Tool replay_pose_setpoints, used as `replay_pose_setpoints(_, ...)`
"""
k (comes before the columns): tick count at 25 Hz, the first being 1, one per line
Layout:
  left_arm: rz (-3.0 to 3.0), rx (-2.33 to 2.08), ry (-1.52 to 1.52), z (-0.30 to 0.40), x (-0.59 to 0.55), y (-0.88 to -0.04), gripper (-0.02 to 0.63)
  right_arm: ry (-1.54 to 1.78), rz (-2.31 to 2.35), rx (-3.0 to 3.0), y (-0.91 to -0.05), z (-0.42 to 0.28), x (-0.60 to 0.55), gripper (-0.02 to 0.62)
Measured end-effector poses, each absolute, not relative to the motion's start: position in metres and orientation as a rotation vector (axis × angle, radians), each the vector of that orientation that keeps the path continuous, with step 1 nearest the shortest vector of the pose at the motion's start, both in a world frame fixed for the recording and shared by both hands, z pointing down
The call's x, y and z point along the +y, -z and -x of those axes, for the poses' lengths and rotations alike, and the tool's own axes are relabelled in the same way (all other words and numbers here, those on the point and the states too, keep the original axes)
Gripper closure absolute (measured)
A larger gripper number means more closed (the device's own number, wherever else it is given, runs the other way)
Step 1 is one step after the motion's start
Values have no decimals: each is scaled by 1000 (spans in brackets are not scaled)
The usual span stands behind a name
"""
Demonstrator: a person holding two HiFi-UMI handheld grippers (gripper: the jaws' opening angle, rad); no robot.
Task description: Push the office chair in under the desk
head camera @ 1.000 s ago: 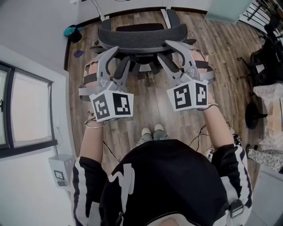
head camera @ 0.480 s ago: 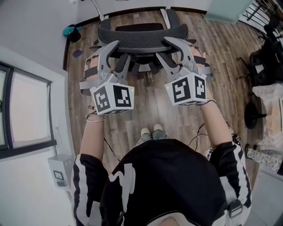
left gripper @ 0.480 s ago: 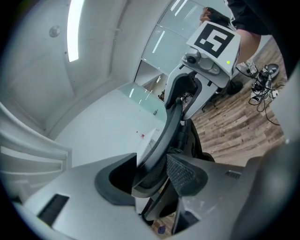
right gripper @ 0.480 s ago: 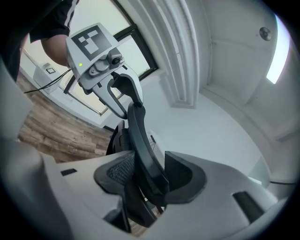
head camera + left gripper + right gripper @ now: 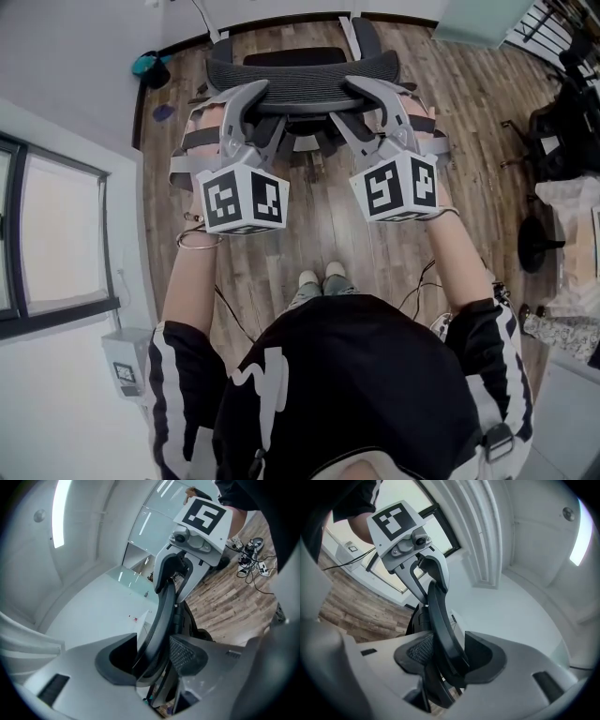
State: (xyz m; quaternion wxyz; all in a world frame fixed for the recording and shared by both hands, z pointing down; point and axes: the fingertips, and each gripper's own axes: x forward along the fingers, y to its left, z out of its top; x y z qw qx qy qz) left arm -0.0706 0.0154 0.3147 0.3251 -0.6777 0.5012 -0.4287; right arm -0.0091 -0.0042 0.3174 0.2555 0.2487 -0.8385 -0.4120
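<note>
Head view, far left: a dark-framed window (image 5: 56, 234) is set in the white wall beside the wooden floor (image 5: 319, 225).
Left gripper (image 5: 269, 105): its jaws are spread wide and straddle the office chair (image 5: 300, 70) at the top rim of its backrest, near the left end. One finger lies beyond the rim and the other on the person's side.
Left gripper view: the backrest (image 5: 161, 616) rises between the jaws, against the textured pad (image 5: 185, 654). The jaws are not clamped on it.
Chair's place: it stands on the floor straight ahead of the person. Its back faces them and its seat points toward the far wall.
Right gripper (image 5: 354, 105): its jaws are equally wide and straddle the rim near the right end.
Right gripper view: the rim runs between the jaws and nothing is squeezed.
Far right: a second black chair (image 5: 562, 122) stands well apart.
</note>
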Motion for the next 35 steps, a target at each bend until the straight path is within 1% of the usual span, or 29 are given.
replay_pose_setpoints(15,1756,1271,1164,65,13,-315,426,1247,-629,-2043,-321,17,-16,405)
replay_pose_setpoints(23,1763,1249,1185,64,7,-316,426,1304,-600,-2026,-321,18,-22,410)
replay_pose_setpoints(29,1754,1226,1264,55,5,-319,451,1383,-546,-1925,-327,9,-22,480)
replay_pose_setpoints(35,1786,1275,1233,50,2,-318,449,1358,-543,-1948,-326,5,-27,476)
